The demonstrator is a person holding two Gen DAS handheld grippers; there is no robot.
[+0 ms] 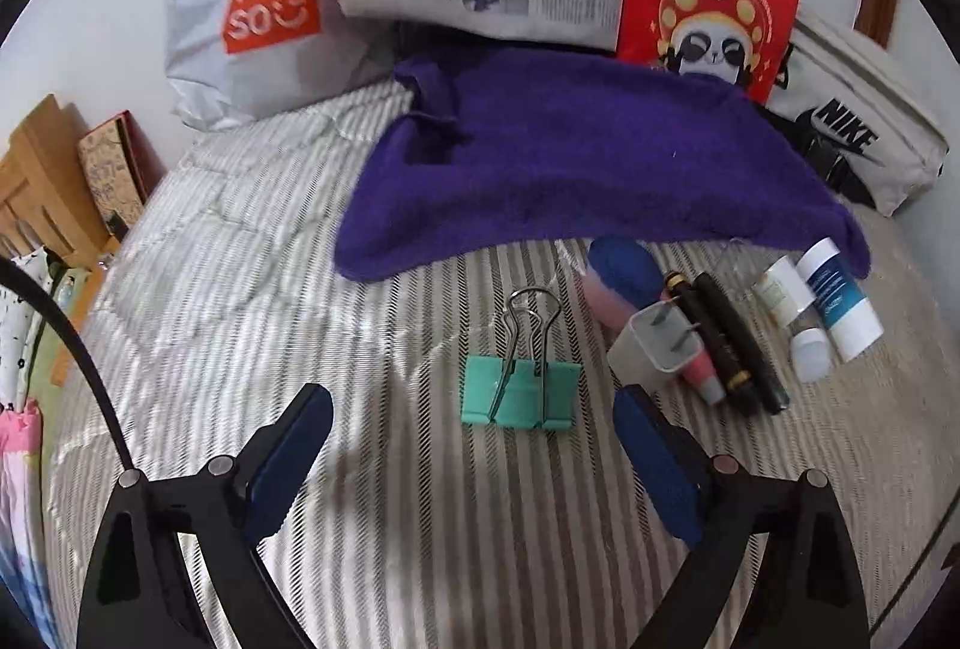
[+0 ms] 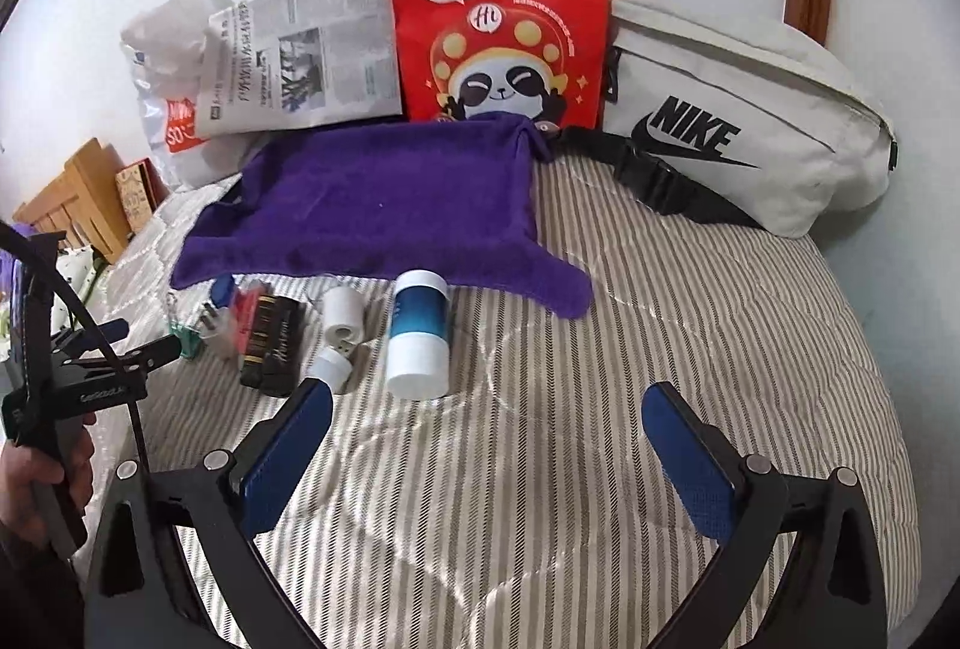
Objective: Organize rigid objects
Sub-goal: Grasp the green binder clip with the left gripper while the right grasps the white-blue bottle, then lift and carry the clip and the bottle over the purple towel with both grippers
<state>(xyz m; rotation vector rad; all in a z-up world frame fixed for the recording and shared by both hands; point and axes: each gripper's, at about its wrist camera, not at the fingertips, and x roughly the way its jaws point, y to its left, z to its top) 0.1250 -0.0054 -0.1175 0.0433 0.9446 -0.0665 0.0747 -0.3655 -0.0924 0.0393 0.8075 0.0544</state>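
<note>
left gripper (image 1: 474,412): jaws wide apart, holding nothing | binder clip (image 1: 519,388): green metal, shiny wire loops, flat on the stripy bed (image 1: 240,289), just beyond the blue ribbed pads | right gripper (image 2: 486,412): jaws wide, empty | round white-and-blue bottle (image 2: 418,334): lying just beyond them | fuzzy purple towel (image 2: 384,205): far side

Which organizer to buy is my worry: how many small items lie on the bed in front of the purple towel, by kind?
Binder clip: 1
Charger plug: 1
Black pen-shaped sticks: 2
Pink containers: 2
White tubes and bottles: 3
Total: 9
</note>
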